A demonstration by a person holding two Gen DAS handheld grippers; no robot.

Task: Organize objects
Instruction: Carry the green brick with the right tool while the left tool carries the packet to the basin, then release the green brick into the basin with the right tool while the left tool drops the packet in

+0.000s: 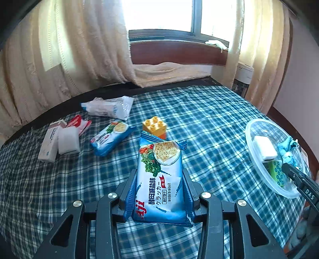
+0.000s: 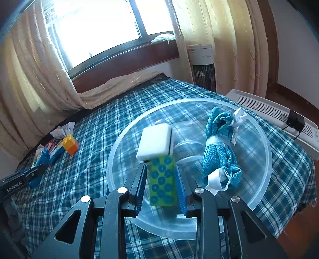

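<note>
Plaid bedspread: yellow block just beyond held biscuit pack.

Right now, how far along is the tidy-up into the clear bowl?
Done: teal cloth bundle and white sponge sit in the clear bowl. In hand: right gripper holds a green dotted block over the bowl; left gripper holds a soda biscuit pack. Left on the bed: second biscuit pack, yellow-orange toy brick, white box, wrappers.

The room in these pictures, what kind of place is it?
Most likely a bedroom at home: a bed under a blue checked sheet, cream curtains beside a window, and a white heater on the floor.
</note>
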